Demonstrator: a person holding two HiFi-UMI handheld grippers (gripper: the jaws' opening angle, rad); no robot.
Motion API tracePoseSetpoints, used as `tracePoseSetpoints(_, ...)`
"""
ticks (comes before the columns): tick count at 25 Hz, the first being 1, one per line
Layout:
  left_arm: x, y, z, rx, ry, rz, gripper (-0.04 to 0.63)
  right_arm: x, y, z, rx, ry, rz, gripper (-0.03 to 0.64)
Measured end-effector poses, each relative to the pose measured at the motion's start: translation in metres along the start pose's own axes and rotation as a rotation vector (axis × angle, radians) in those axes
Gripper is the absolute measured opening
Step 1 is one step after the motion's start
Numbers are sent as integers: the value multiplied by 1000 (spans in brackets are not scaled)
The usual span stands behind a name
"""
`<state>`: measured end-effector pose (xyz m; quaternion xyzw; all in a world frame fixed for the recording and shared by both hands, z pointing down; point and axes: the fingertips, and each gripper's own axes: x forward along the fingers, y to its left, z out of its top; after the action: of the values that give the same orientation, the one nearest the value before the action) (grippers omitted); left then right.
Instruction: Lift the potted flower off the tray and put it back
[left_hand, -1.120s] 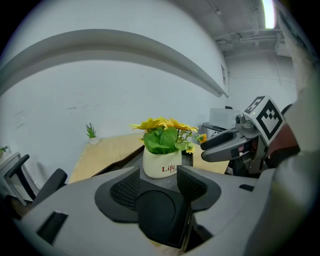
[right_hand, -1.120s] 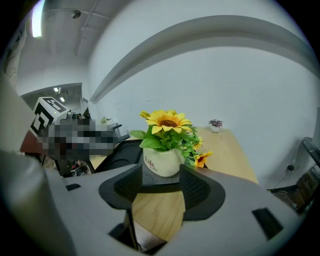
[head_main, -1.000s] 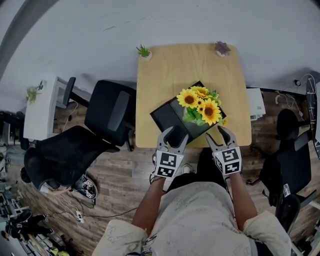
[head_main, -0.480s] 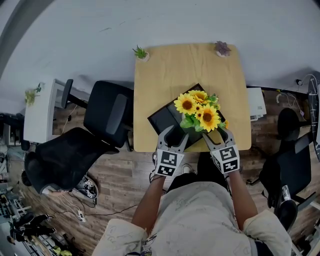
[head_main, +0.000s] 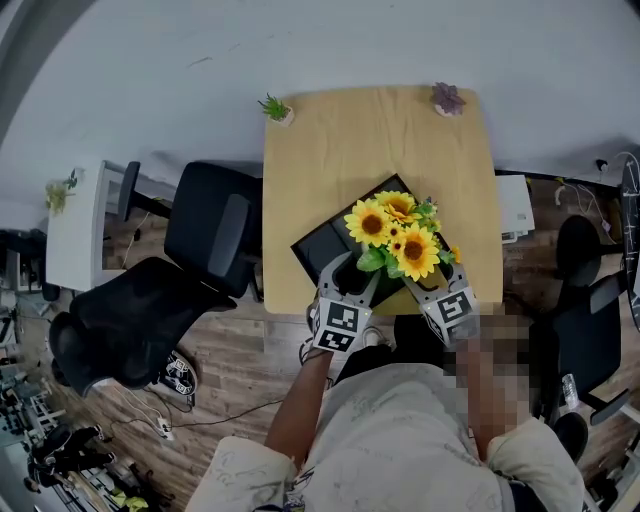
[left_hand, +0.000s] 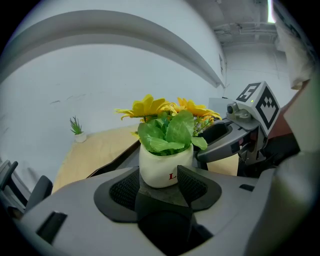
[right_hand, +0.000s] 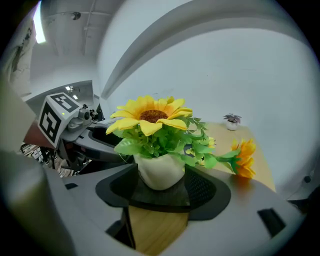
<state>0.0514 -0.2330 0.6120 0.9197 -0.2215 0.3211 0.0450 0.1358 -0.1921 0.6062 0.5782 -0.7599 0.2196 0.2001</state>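
The potted flower (head_main: 395, 235), yellow sunflowers in a white pot (left_hand: 165, 167), stands on the black tray (head_main: 322, 240) near the table's front edge. My left gripper (head_main: 352, 270) is open, and its tips (left_hand: 159, 186) flank the pot's base closely without a visible squeeze. My right gripper (head_main: 436, 282) reaches in from the other side, its tips partly hidden under the blooms. Its jaws (right_hand: 162, 189) have just been opening and stand open, with the pot (right_hand: 160, 170) between them and a gap on each side. Each gripper view shows the other gripper beyond the pot.
The tray lies on a light wooden table (head_main: 380, 140), which has a small green plant (head_main: 275, 108) and a purple one (head_main: 447, 97) at its far corners. Black office chairs (head_main: 215, 230) stand to the left. A white unit (head_main: 512, 208) sits to the right.
Both grippers have moved forward from the table's front edge to either side of the pot. The right jaws stand wider than before. The pot stays on the tray.
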Motion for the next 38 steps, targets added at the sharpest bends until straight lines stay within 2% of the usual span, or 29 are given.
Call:
tracePoseSetpoints(14, 25, -11, 7, 49, 4, -134, 263, 21, -4, 0, -58, 39, 129, 311)
tracePoseSetpoints(38, 27, -7, 9, 51, -3, -111, 262, 22, -8, 3, -84, 30, 112, 310)
